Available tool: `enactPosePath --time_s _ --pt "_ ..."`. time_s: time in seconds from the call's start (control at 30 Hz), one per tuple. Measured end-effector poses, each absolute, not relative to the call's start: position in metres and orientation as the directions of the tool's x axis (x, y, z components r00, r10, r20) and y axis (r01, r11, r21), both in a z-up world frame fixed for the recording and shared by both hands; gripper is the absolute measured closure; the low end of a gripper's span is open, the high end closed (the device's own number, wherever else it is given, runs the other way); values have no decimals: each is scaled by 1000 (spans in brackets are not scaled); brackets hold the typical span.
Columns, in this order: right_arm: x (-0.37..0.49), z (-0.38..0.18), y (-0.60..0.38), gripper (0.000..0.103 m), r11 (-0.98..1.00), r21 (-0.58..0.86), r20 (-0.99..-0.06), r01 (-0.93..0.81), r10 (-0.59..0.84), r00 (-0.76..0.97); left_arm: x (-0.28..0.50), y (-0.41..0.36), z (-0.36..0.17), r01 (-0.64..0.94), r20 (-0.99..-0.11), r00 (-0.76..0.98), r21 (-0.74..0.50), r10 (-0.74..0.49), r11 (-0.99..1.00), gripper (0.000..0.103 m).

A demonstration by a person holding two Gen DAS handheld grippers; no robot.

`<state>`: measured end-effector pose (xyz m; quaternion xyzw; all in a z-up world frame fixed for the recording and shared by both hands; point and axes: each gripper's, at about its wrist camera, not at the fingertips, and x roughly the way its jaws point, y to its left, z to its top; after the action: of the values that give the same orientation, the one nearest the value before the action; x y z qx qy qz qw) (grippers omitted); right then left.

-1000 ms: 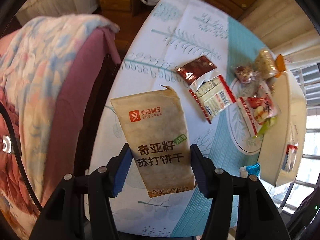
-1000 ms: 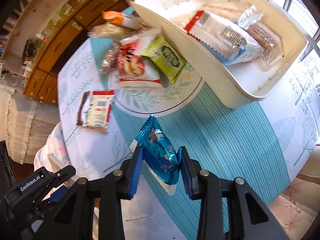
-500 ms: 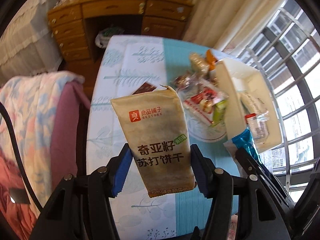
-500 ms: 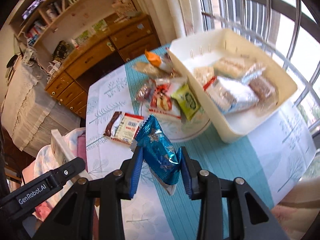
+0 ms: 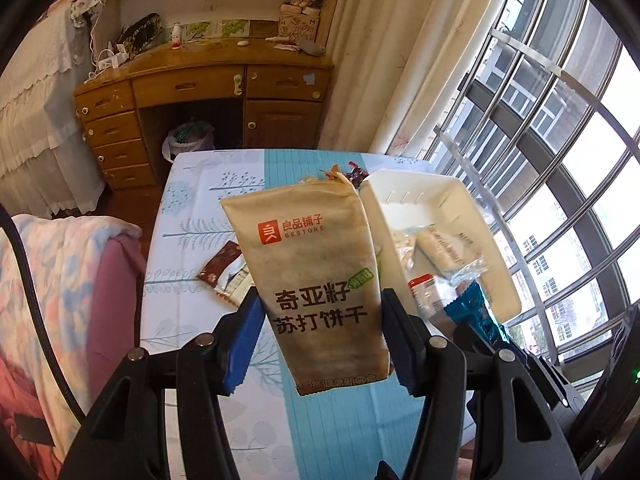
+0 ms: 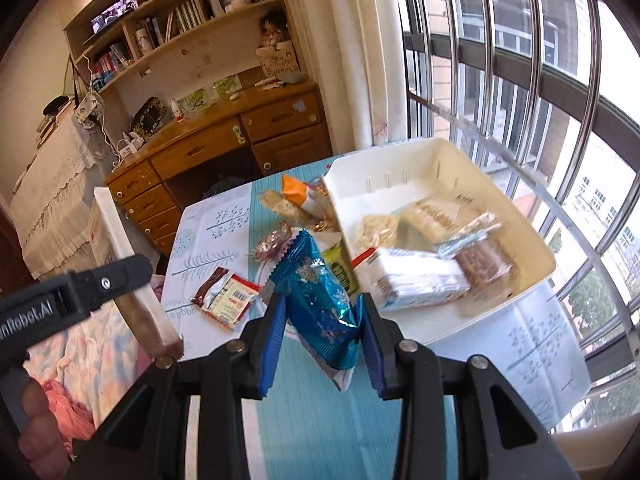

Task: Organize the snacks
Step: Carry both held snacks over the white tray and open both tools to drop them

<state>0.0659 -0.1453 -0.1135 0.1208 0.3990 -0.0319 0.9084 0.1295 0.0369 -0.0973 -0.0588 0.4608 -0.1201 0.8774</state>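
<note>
Now you hold a tan cracker bag (image 5: 316, 280) pinched in your left gripper (image 5: 322, 340) and a blue snack (image 6: 320, 304) pinched in your right gripper (image 6: 320, 350), both up over the table (image 6: 532, 344), so you can drop them in the white bin (image 6: 532, 248).

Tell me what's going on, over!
Left claw shut on tan cracker packet. Right claw shut on blue snack bag. Both held above the table; white bin ahead, part full. Nothing in the way.
</note>
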Motion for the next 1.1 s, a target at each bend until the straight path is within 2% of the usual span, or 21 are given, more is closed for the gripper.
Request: enactPosePath --time_s 0.47,0.87,1.03,1.1 --pt "83 -110 -243 67 983 157 -730 97 49 682 148 -67 -71 153 -774 561 -253 -295 955 46" --pt "113 -122 -312 66 994 111 -749 21 70 658 171 -152 -70 179 -769 547 -279 -331 943 46" --pt "123 -129 -327 65 994 109 -767 -8 89 635 190 -175 -81 157 -795 511 -288 -328 945 46" --pt "125 -131 -331 64 993 115 -771 -27 107 627 195 -181 -85 142 -807 497 -286 -319 947 41"
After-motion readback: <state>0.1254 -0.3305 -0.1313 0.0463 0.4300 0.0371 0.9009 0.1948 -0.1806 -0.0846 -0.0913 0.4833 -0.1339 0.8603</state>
